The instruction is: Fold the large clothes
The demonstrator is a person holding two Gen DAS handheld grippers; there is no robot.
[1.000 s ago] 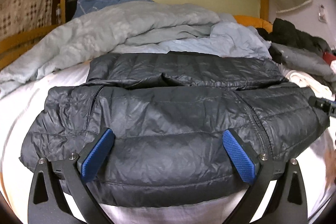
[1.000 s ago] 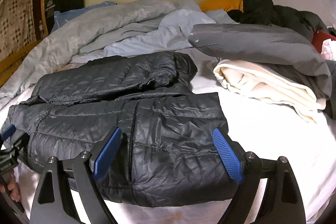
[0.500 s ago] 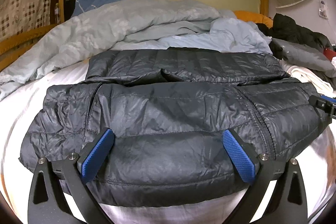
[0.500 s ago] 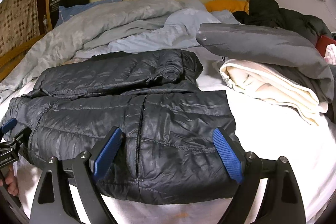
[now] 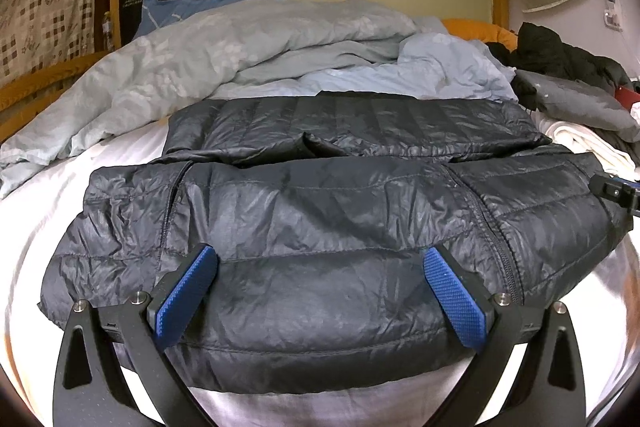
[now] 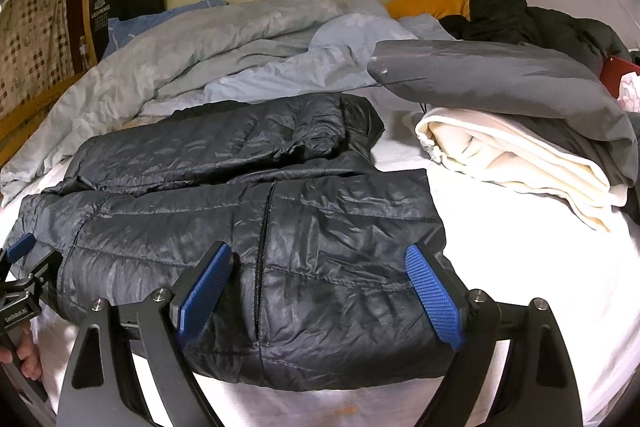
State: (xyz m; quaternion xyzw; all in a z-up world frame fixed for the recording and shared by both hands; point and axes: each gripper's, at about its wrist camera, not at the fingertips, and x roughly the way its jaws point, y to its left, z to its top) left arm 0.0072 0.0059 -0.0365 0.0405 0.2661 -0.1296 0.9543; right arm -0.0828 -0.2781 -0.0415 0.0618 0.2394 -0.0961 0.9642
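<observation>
While the dark puffer jacket (image 5: 320,227) lies half-folded on the white bed sheet (image 6: 520,267), left gripper (image 5: 320,267) and right gripper (image 6: 320,267) hover spread wide and empty, so its slick, springy fabric may slip or unfold when pinched.

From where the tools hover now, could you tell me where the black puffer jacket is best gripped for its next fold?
Probably the near hem of the black puffer jacket, approached low from the front. It lies flat across the white sheet, its near edge free and facing both open tools, the left tool and the right tool, so each could pinch a corner and lift it toward the folded-over far half.
</observation>
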